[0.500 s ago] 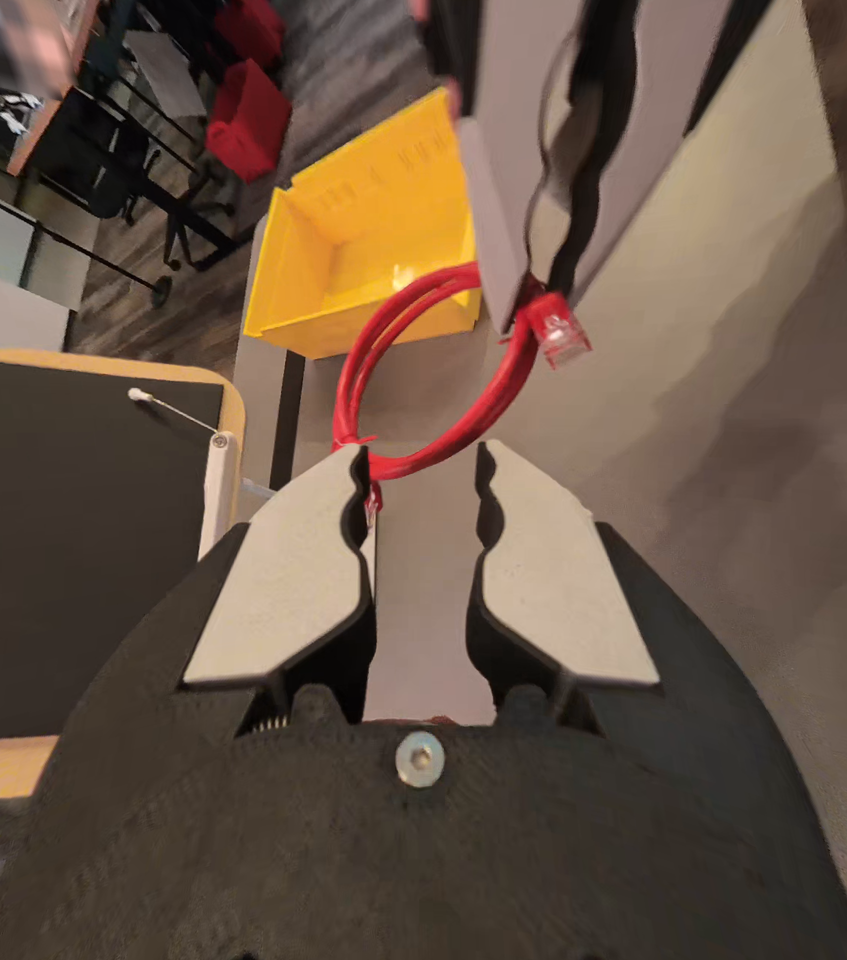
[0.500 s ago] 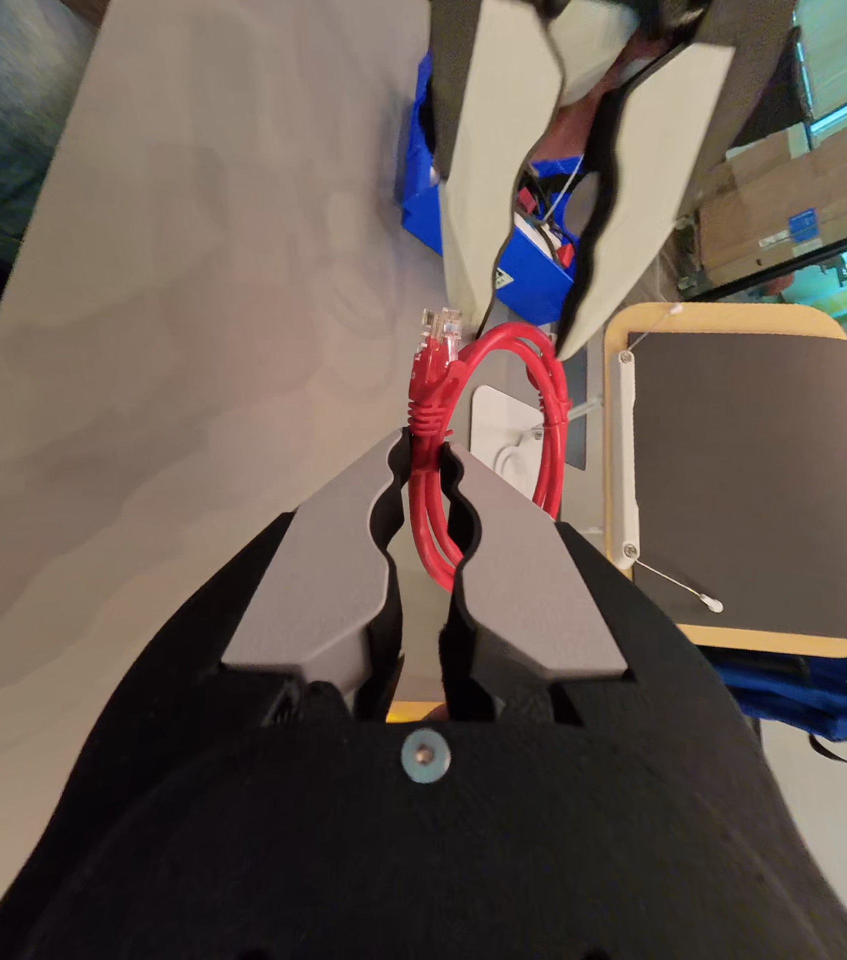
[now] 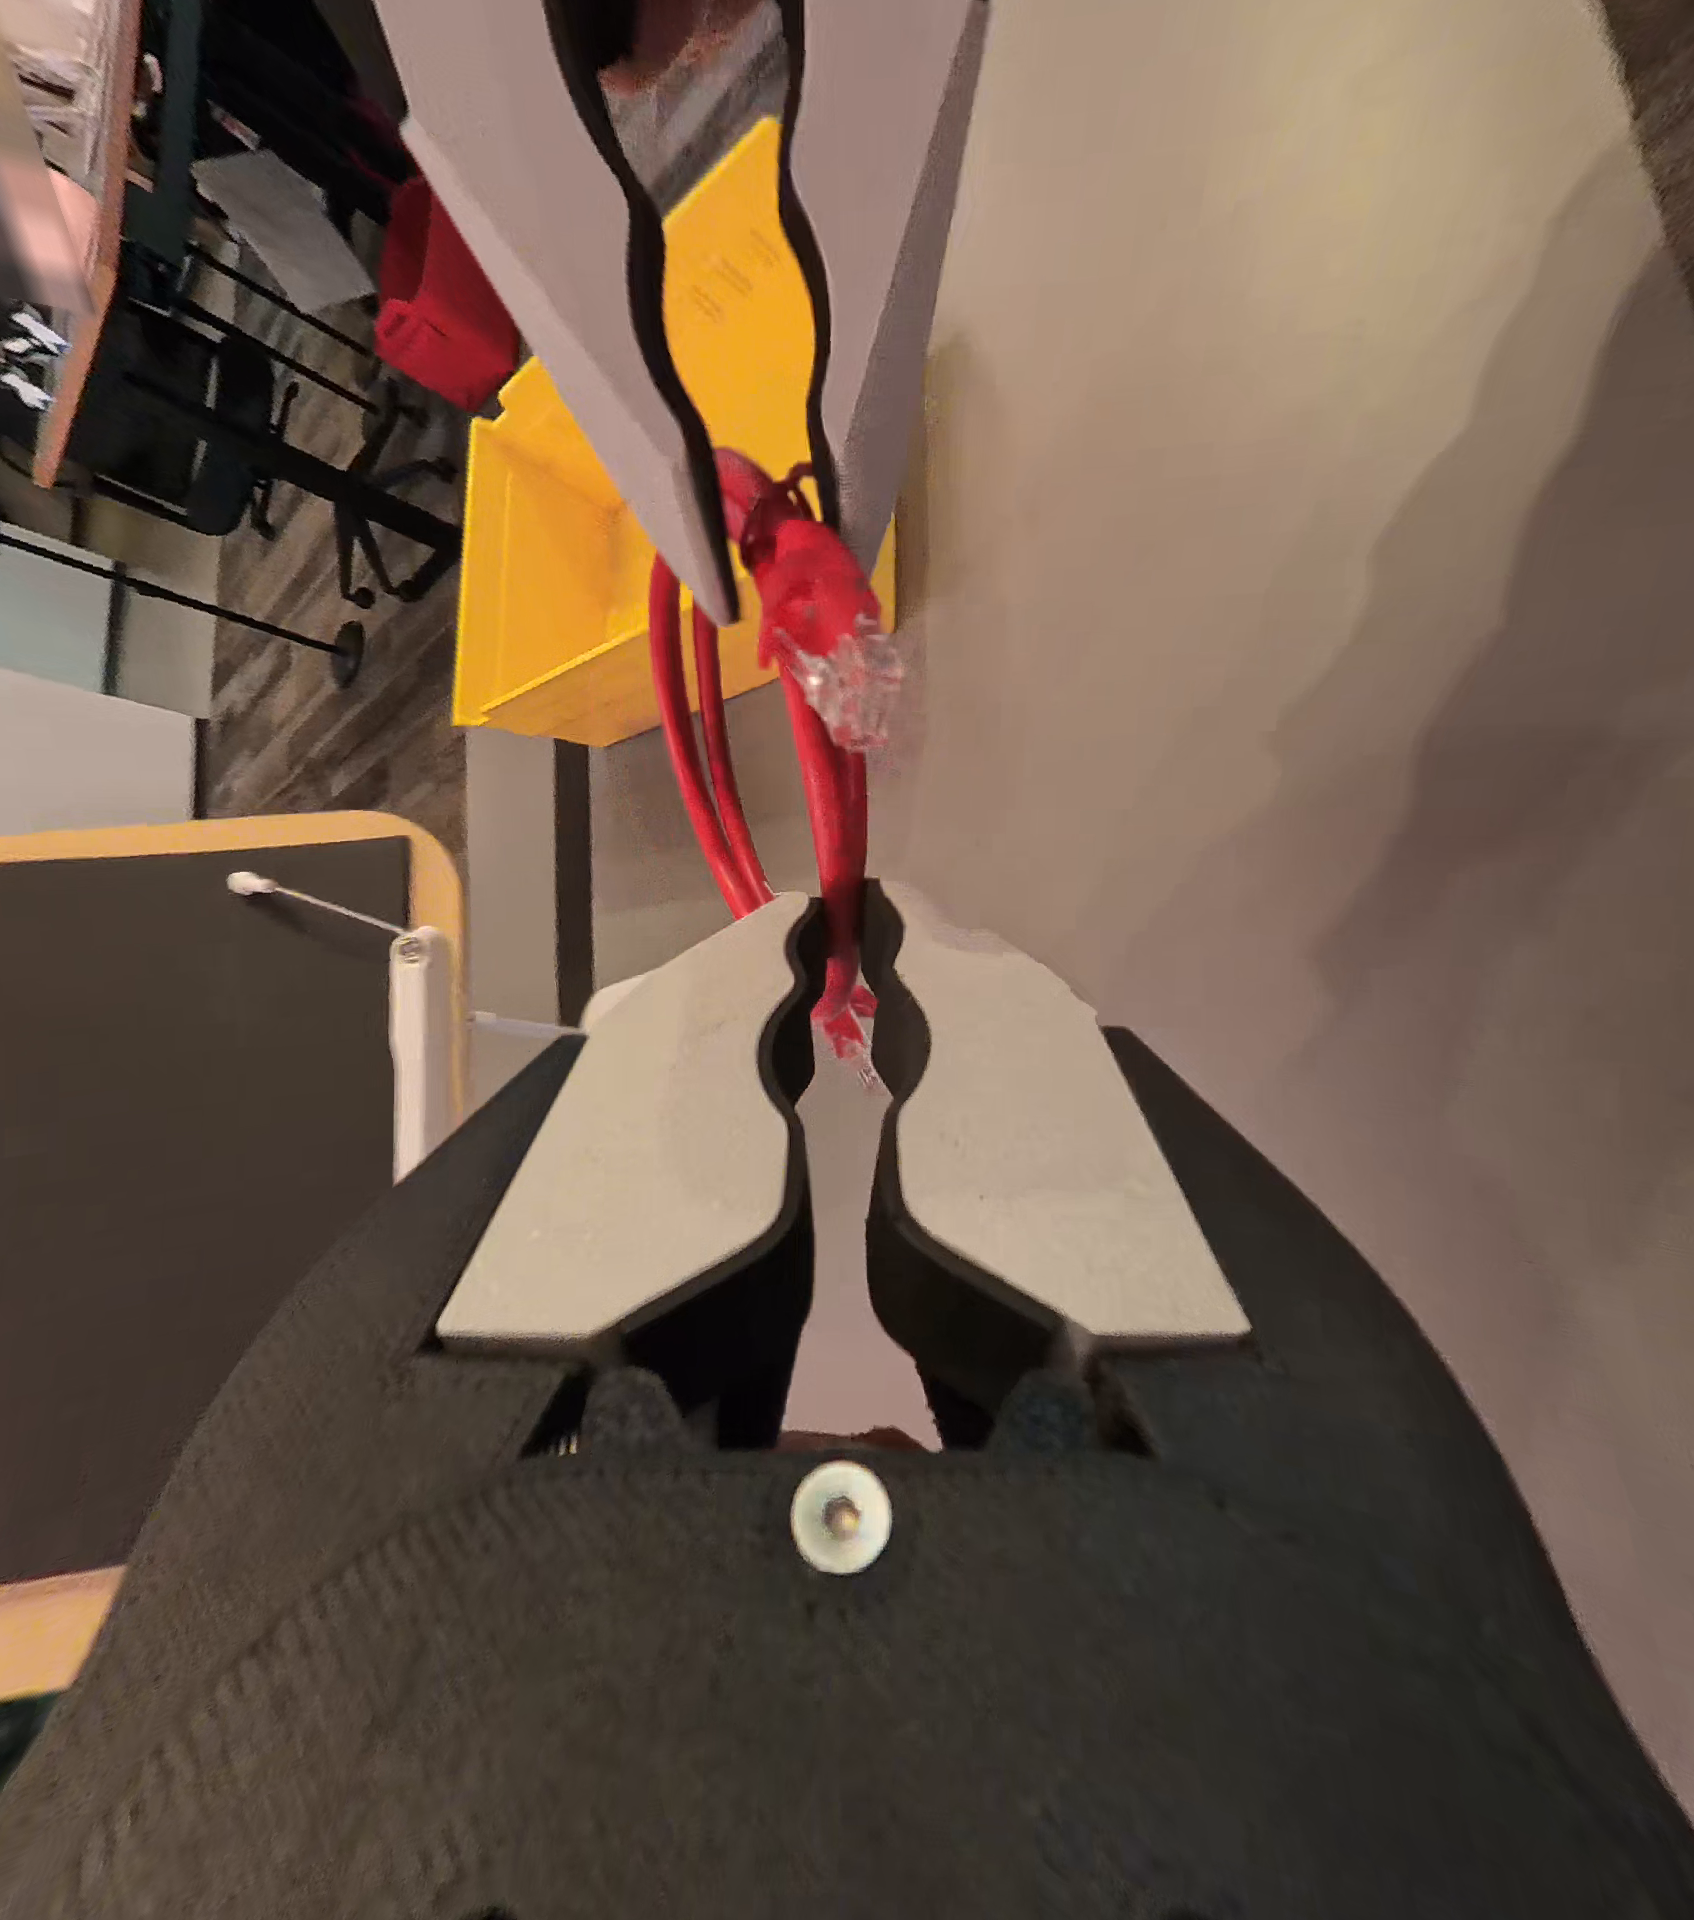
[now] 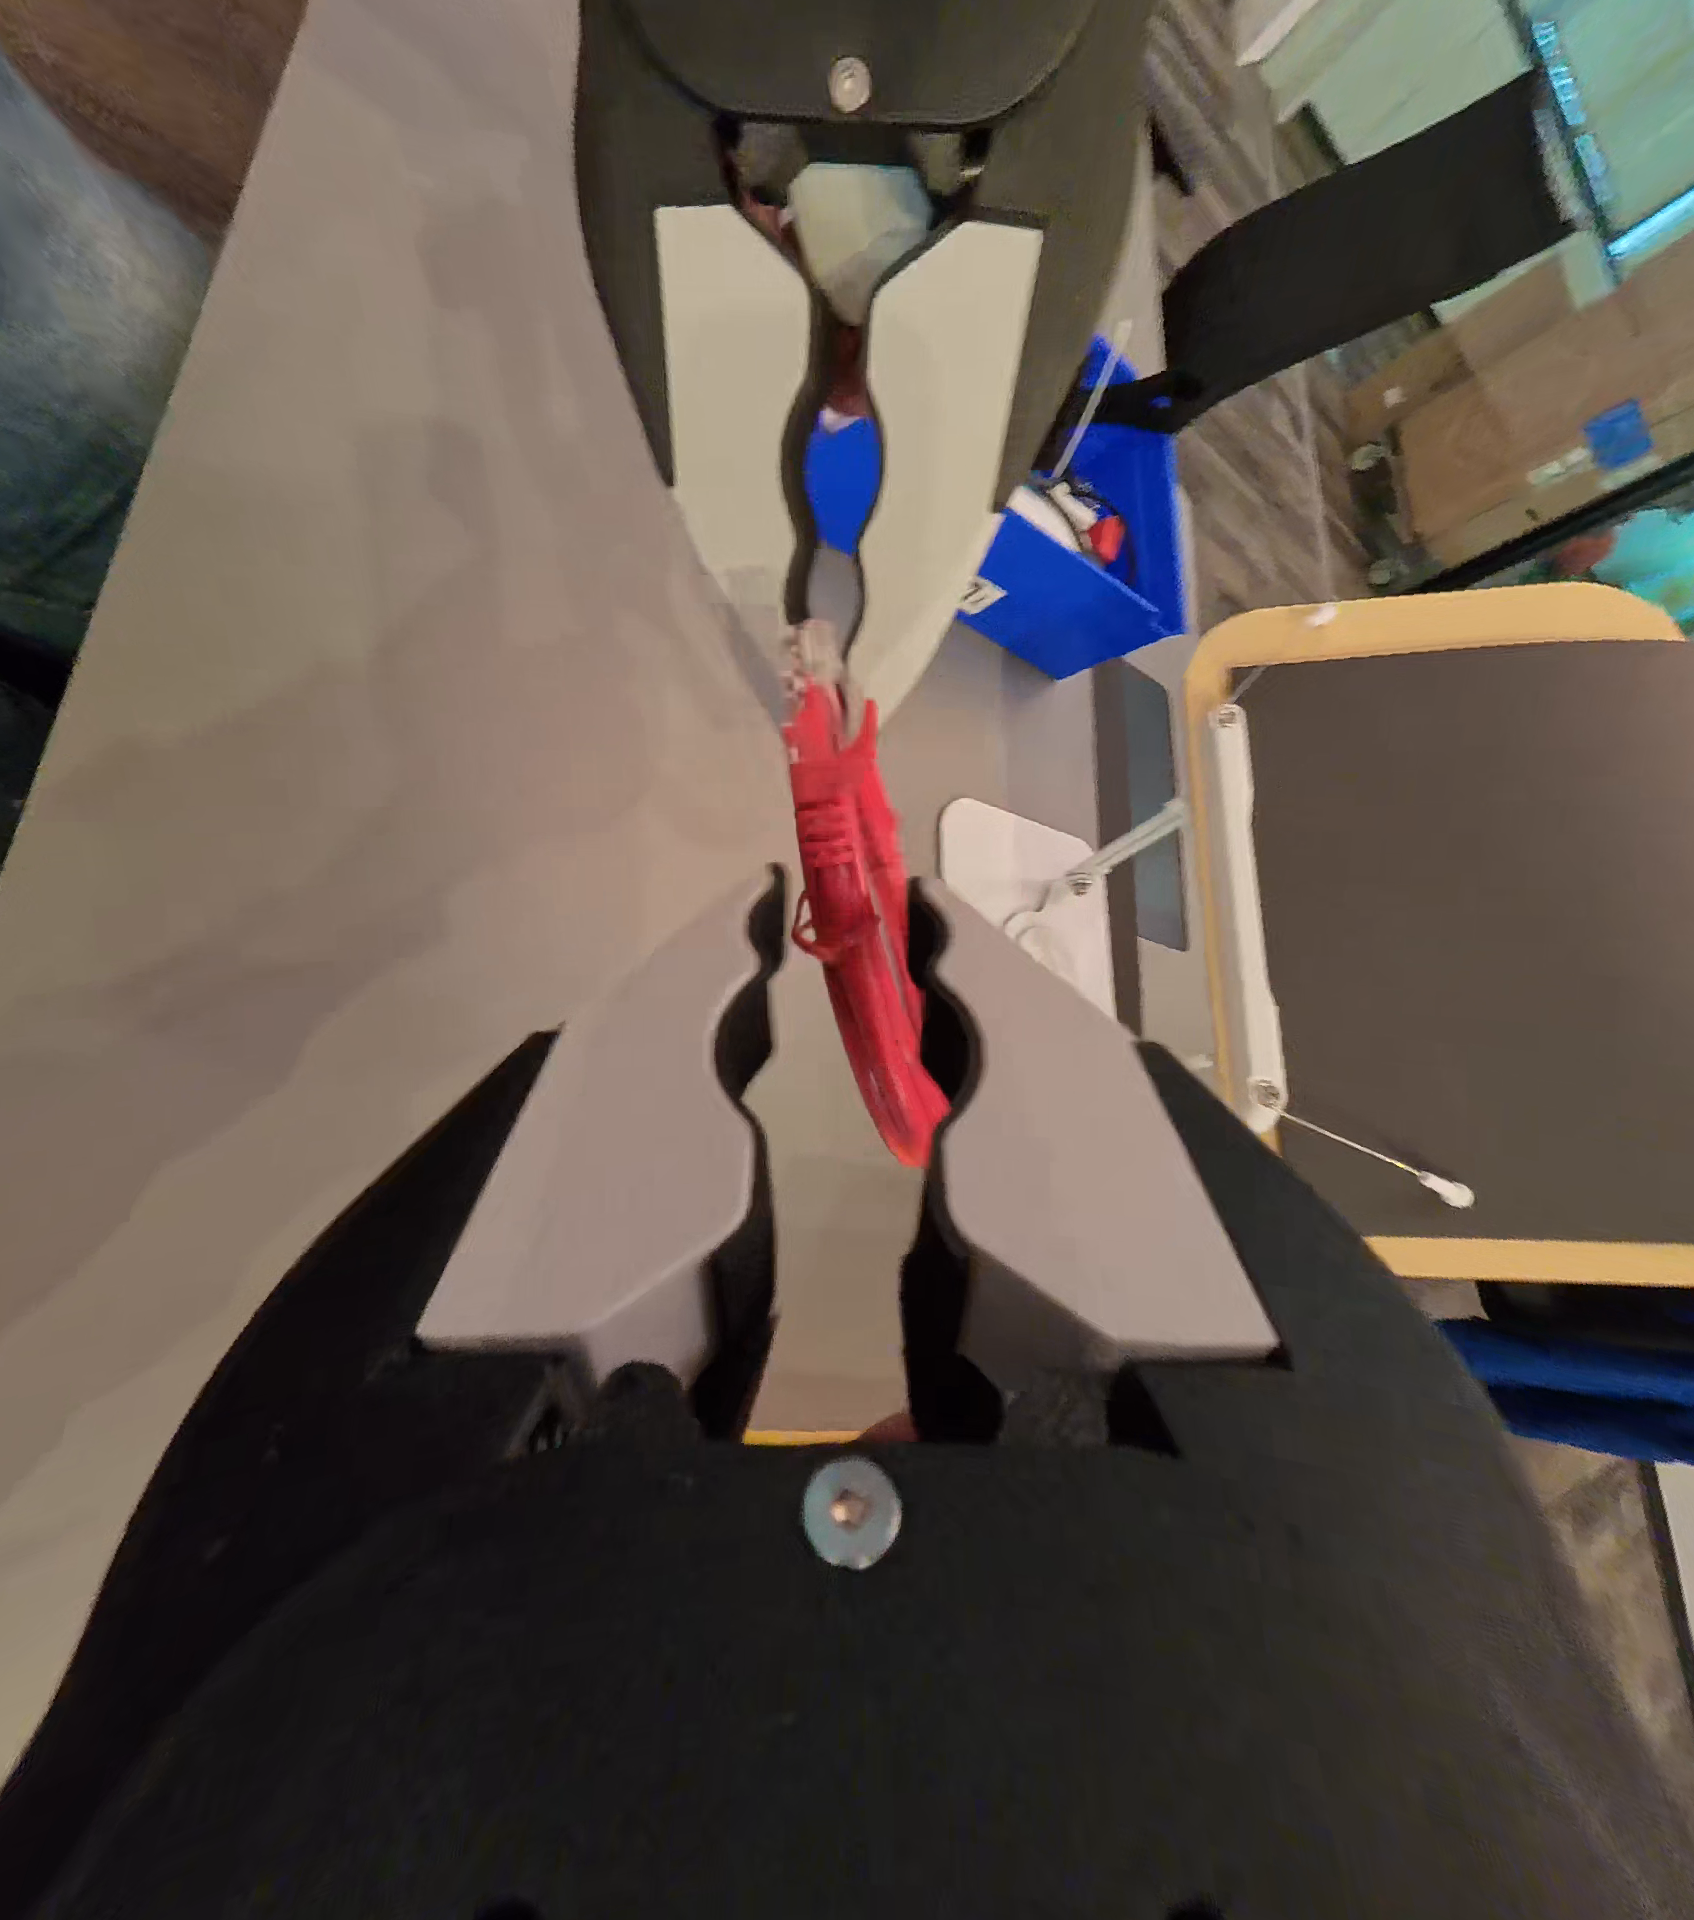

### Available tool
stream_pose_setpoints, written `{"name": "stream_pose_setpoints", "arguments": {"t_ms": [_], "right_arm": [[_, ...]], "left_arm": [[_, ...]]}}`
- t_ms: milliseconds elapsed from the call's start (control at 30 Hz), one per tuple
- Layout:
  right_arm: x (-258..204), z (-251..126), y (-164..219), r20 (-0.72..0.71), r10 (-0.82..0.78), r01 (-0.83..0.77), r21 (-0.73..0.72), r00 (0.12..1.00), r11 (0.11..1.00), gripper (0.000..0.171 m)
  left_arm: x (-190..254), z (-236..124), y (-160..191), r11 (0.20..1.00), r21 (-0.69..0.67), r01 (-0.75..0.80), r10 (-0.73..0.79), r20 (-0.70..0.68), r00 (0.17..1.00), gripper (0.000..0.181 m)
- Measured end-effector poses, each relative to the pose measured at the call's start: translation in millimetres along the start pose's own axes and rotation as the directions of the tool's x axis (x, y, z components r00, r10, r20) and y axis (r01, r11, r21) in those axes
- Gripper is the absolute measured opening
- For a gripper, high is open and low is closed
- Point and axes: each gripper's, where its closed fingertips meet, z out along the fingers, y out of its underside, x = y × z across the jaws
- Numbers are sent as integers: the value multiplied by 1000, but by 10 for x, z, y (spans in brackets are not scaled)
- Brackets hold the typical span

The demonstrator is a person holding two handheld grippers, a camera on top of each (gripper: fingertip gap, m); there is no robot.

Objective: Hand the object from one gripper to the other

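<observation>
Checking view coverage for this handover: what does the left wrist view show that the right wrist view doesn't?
Only the left wrist view shows the yellow bin and red bin. Only the right wrist view shows the blue bin. Both show the red cable between the left hand-held gripper, closed on it, and the right hand-held gripper, jaws apart around it, above the grey table.

Left wrist view: camera mounted behind the left gripper (image 3: pixel 838 914), looking forward along its fingers, close above the grey table (image 3: pixel 1290 727). It faces the opposing right gripper (image 3: pixel 786 540), with a yellow bin (image 3: pixel 552 582) beyond.

Right wrist view: same mounting behind the right gripper (image 4: pixel 843 894), facing the left gripper (image 4: pixel 822 623) head-on, a blue bin (image 4: pixel 1061 603) beyond.

Shared: the two views look at each other at close range; both take in the red cable (image 3: pixel 832 810) (image 4: pixel 848 873) between them, the table and the black-topped board (image 3: pixel 126 1143) (image 4: pixel 1529 935).
</observation>
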Motion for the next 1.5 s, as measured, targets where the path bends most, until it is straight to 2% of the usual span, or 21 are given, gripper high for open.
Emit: {"name": "stream_pose_setpoints", "arguments": {"t_ms": [33,67,167,233,367,467,633,733,833,933,1133,1233,1367,1500], "right_arm": [[60,-28,-22,-43,3,-2,17,999,1000,35],[113,-65,-42,-85,-1,4,34,996,999,42],[237,-198,-56,-228,-40,55,59,973,997,43],[268,-241,21,-311,-119,124,-2,943,992,46],[215,-206,168,-382,-314,274,-157,869,949,51],[278,-231,225,-454,-462,366,-286,762,885,56],[356,-126,375,-474,-644,446,-470,600,762,75],[410,-56,445,-514,-670,442,-505,536,741,79],[511,-54,438,-573,-666,417,-520,477,745,76],[567,-93,406,-610,-646,400,-506,460,764,45],[588,-105,339,-641,-640,412,-492,424,767,55],[560,-56,383,-621,-648,419,-497,441,760,41],[493,-19,419,-571,-658,433,-495,491,753,13],[449,-16,425,-537,-622,418,-462,570,782,8]], "left_arm": [[-2,-16,-12,999,29,46,-45,-16,999,6],[-21,-38,-17,995,57,86,-85,-25,996,6],[-71,-123,-21,966,140,216,-207,-78,975,6],[-89,-177,-12,929,180,324,-299,-152,942,6],[-172,-332,-32,782,265,564,-471,-340,814,6],[-218,-414,-8,684,266,680,-532,-455,714,6],[-296,-529,-60,541,280,793,-558,-586,588,6],[-332,-581,-146,443,261,858,-549,-677,490,5],[-319,-577,-237,382,240,893,-535,-730,425,6],[-295,-538,-272,335,221,916,-535,-756,378,5],[-303,-501,-238,191,202,961,-533,-801,274,5],[-294,-494,-270,143,203,969,-513,-822,247,5],[-342,-470,-226,60,189,980,-491,-849,194,7],[-386,-415,-103,27,171,985,-512,-844,160,11]]}}
